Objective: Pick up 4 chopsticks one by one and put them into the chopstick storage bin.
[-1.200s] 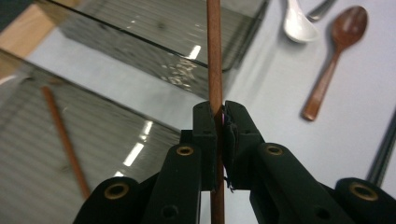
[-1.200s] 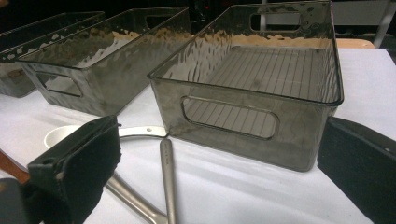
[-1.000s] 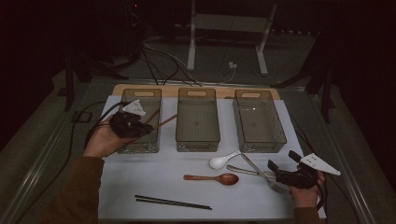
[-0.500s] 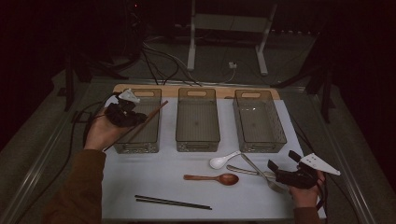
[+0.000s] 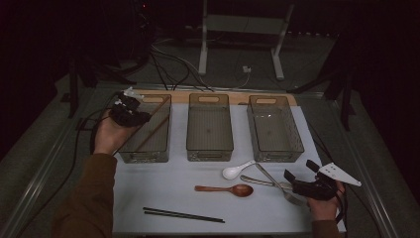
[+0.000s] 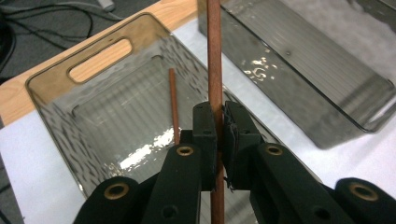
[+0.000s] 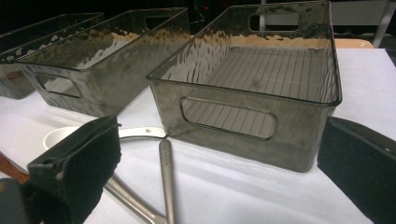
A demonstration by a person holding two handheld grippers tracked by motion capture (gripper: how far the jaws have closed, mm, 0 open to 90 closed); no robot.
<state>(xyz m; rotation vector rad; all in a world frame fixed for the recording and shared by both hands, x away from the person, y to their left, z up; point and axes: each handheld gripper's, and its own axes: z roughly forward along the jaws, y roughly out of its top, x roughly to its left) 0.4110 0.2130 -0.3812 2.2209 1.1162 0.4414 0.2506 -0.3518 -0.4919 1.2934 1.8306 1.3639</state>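
Chopstick [image 6: 214, 56]: clamped by left gripper [image 5: 130, 112], now carried toward 11 o'clock over the left bin [image 5: 130, 154].
Right gripper [image 5: 303, 184]: jaws apart, unmoved, at 4 o'clock.

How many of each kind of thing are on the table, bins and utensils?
Clear bins: 3
Brown chopsticks: 2
Black chopsticks: 2
Wooden spoon: 1
White spoon: 1
Metal utensils: 2
Total: 11
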